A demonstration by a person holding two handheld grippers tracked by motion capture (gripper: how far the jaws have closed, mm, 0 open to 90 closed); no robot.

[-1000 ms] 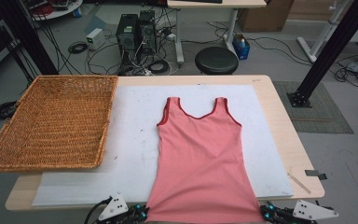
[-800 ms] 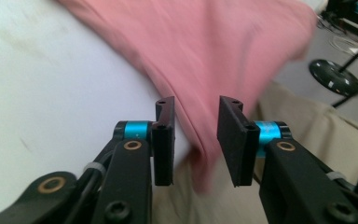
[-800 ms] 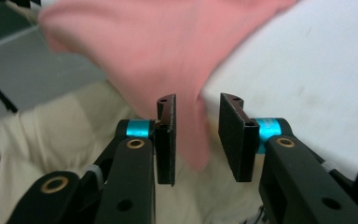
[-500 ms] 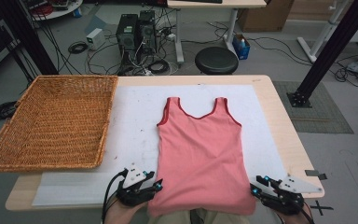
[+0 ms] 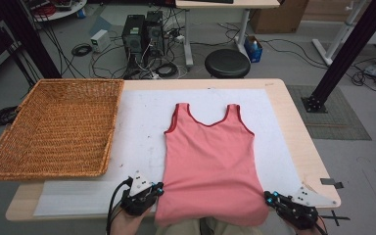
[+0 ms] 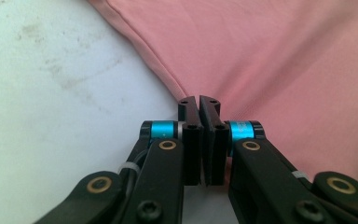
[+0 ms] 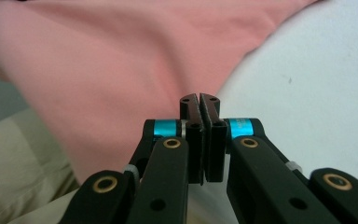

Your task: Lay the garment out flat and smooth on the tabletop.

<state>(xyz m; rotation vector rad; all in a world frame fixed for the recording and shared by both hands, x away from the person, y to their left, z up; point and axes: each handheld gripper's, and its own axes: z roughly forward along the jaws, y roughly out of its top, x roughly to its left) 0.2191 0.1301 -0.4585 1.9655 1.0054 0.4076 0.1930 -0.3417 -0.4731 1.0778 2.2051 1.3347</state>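
Showing wicker basket [image 5: 54, 127] beside top [image 5: 210, 161]: high view.

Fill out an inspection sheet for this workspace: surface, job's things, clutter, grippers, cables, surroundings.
Surface: wooden table under a white sheet with faint grey smudges.
Job's things: pink tank top lying flat, straps away from the person, hem hanging over the near edge.
Clutter: empty wicker basket at the table's left; black tape marks near the right corner.
Grippers: left gripper at the top's lower left edge, jaws together; right gripper at its lower right edge, jaws together. Whether either pinches cloth cannot be told.
Cables: black cable trailing from the left gripper; loose cables on the floor beyond the table.
Surroundings: black stool, computer towers, black frame legs.
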